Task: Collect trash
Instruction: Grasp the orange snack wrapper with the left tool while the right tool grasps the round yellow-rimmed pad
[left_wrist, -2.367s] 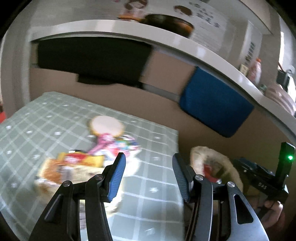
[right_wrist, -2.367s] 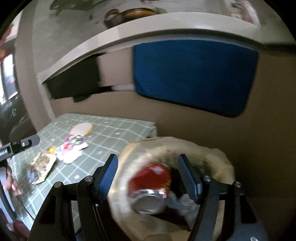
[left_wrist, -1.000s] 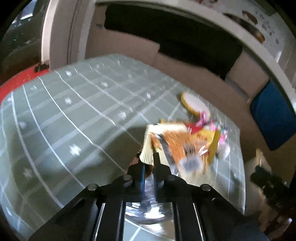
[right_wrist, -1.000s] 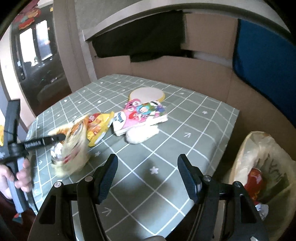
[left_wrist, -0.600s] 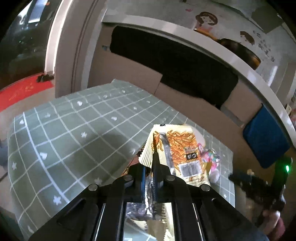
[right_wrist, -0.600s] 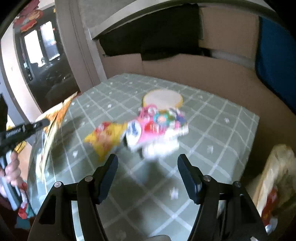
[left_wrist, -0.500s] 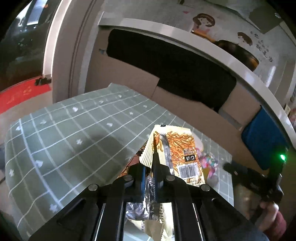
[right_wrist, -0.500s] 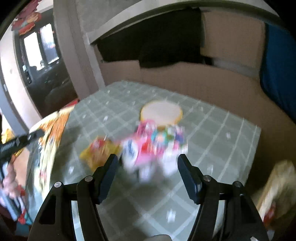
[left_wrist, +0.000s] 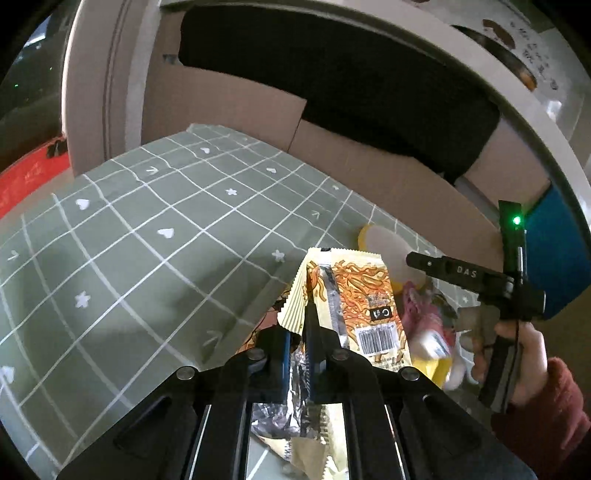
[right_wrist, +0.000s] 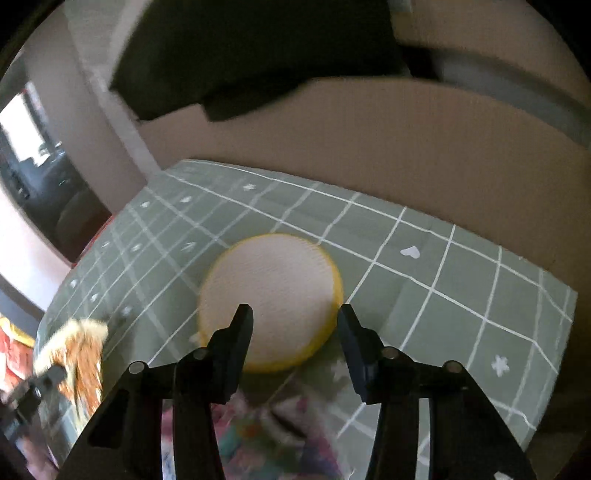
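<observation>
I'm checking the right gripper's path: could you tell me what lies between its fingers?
In the right wrist view, the closing right gripper frames the round white, yellow-rimmed lid, untouched, on the green checked tablecloth.

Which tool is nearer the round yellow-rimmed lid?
Right. The right tool hangs just over the lid, jaws closing, nothing pinched. The left tool, shut on a noodle wrapper, is farther back.

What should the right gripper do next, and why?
Probably ease a little lower and finish closing on the round yellow pad. The right gripper is closing with its fingers either side of the pad's near edge, not yet pressing it, and the picture is blurred. The left gripper is already shut on the noodle wrapper, so the pad falls to the right.
</observation>
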